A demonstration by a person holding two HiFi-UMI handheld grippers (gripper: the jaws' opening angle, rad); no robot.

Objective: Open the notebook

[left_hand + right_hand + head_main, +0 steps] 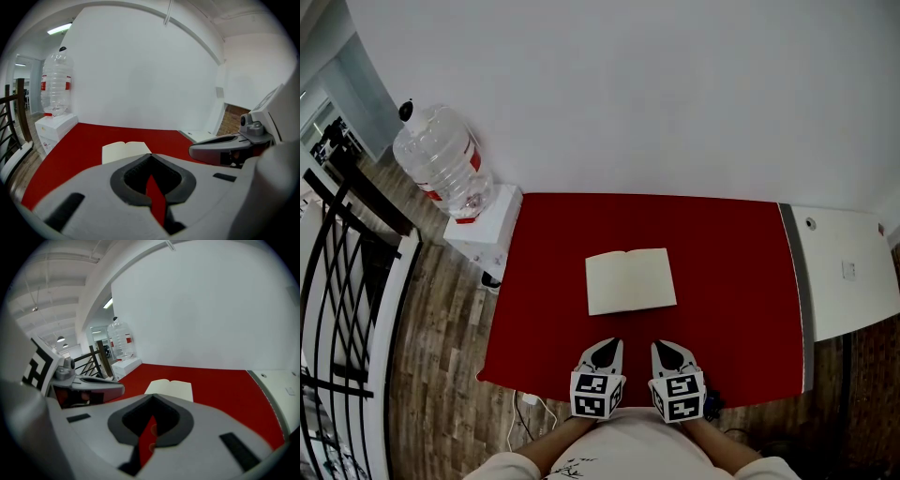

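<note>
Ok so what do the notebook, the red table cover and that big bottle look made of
Notebook: paper, matte cream pages lying open and flat.
Red table cover: probably cloth or felt, an even matte red without glare, though a mat is possible.
Big bottle: most likely clear plastic, see-through with a red label.

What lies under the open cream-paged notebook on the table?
The open cream-paged notebook lies flat on the red table cover, which is visible all round it. Whatever is directly beneath its pages is hidden.
</note>
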